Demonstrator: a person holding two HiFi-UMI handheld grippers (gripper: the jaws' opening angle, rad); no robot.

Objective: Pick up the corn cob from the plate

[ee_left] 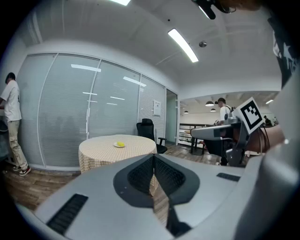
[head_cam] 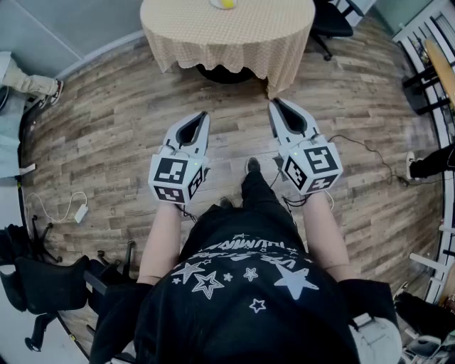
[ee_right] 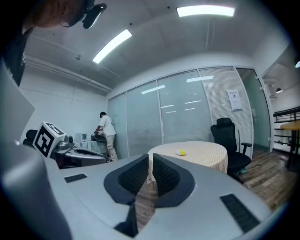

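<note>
A yellow corn cob (head_cam: pixel 226 3) lies on a small white plate (head_cam: pixel 217 5) on a round table with a checked cloth (head_cam: pixel 227 32), far ahead of me. In the left gripper view the corn cob (ee_left: pixel 120 144) is small and distant above the jaws; the right gripper view shows the corn cob (ee_right: pixel 181 152) the same way. My left gripper (head_cam: pixel 202 114) and right gripper (head_cam: pixel 273 103) are held side by side over the wooden floor, well short of the table. Both point roughly level at it. Each is shut with nothing between its jaws.
A black office chair (ee_right: pixel 228 138) stands to the right behind the table. A person (ee_right: pixel 106 133) works at a counter by the glass wall on the left. A cable and adapter (head_cam: pixel 79 212) lie on the floor at left, and dark chairs (head_cam: pixel 43 281) stand beside me.
</note>
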